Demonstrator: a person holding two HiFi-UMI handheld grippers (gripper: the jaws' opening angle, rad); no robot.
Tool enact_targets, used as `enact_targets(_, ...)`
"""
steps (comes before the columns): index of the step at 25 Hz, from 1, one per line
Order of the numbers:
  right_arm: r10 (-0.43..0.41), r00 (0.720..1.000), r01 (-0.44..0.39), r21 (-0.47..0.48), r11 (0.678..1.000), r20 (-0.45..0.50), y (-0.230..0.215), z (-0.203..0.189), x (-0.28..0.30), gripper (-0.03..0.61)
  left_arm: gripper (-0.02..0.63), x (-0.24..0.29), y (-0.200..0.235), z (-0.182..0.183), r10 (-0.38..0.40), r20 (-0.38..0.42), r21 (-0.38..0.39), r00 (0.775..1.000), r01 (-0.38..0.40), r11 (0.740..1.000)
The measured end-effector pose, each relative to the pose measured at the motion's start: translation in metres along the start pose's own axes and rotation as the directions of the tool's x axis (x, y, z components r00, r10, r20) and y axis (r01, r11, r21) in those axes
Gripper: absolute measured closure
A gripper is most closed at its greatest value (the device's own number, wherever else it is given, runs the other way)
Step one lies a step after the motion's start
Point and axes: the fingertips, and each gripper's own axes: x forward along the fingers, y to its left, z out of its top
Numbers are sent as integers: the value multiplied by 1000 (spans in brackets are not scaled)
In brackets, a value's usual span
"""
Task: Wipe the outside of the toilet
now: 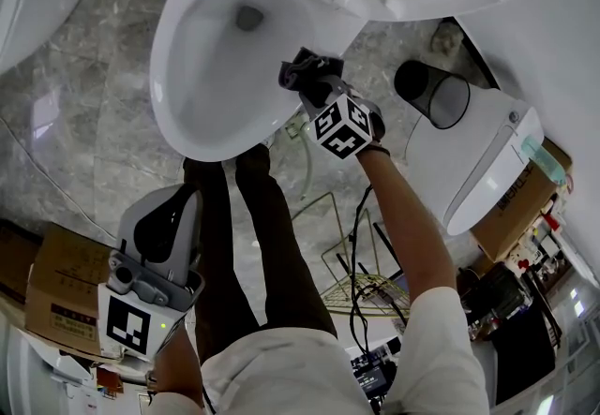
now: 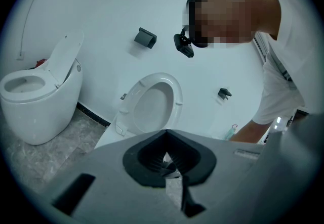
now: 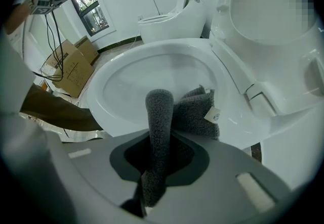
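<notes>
The white toilet (image 1: 178,113) fills the top of the head view, its seat and lid raised. My right gripper (image 1: 314,85) is shut on a dark grey cloth (image 1: 307,66) and presses it on the bowl's right rim. In the right gripper view the cloth (image 3: 190,112) drapes over the toilet rim (image 3: 121,66), with one fold running back into the gripper (image 3: 154,182). My left gripper (image 1: 169,216) hangs low beside the person's leg, away from the toilet. Its jaws (image 2: 169,165) are shut with nothing in them and point towards the toilet (image 2: 152,101).
A black waste bin (image 1: 433,93) stands right of the bowl, beside a second white toilet (image 1: 487,160). A third toilet (image 2: 35,96) stands further off. Cardboard boxes (image 1: 56,287) lie at the lower left. Cables (image 1: 361,244) and a wire rack (image 1: 366,296) lie on the marble floor.
</notes>
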Motion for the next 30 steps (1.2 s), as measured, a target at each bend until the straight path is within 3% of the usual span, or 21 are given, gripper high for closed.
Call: enact_targets(30, 231, 972, -234, 61, 970, 52, 101, 17, 16, 523, 615, -7, 9, -2, 22, 9, -10, 1000, -22, 1000)
